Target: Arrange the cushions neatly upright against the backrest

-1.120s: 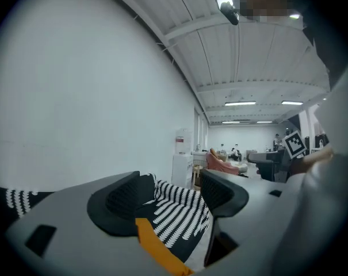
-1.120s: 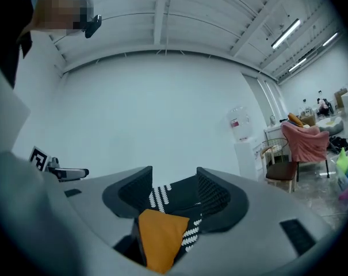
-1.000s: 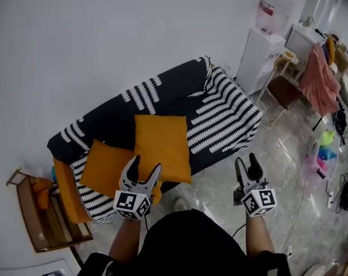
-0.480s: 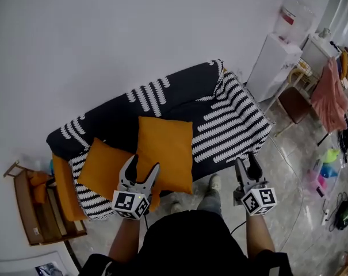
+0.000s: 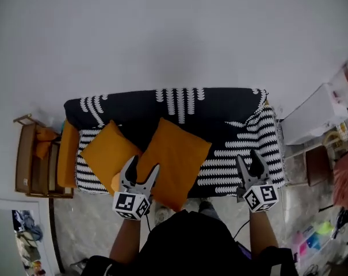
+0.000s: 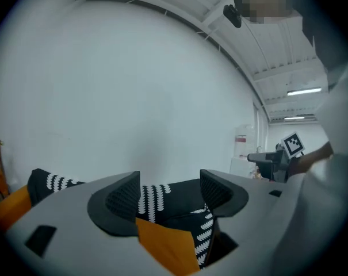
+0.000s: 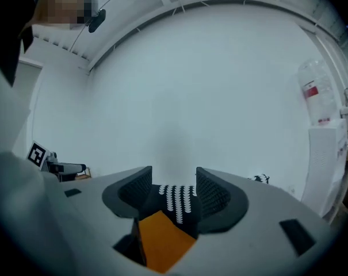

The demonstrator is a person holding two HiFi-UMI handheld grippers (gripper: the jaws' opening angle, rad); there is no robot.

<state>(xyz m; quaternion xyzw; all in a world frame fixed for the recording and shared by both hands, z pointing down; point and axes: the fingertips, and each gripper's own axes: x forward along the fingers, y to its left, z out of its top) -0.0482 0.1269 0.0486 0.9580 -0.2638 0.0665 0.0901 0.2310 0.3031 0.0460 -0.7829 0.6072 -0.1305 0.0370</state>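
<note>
We held our left gripper (image 5: 144, 165) and right gripper (image 5: 248, 158) with jaws apart and nothing between them, both just short of the sofa (image 5: 231, 105). The bigger orange cushion (image 5: 175, 158) lay askew on the seat, ahead of the left gripper and left of the right one. The smaller cushion (image 5: 106, 154) lay farther left.

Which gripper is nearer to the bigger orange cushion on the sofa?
Left. The left gripper is at the left edge of the bigger orange cushion in the head view; the right gripper stands clearly apart on its right side.
</note>
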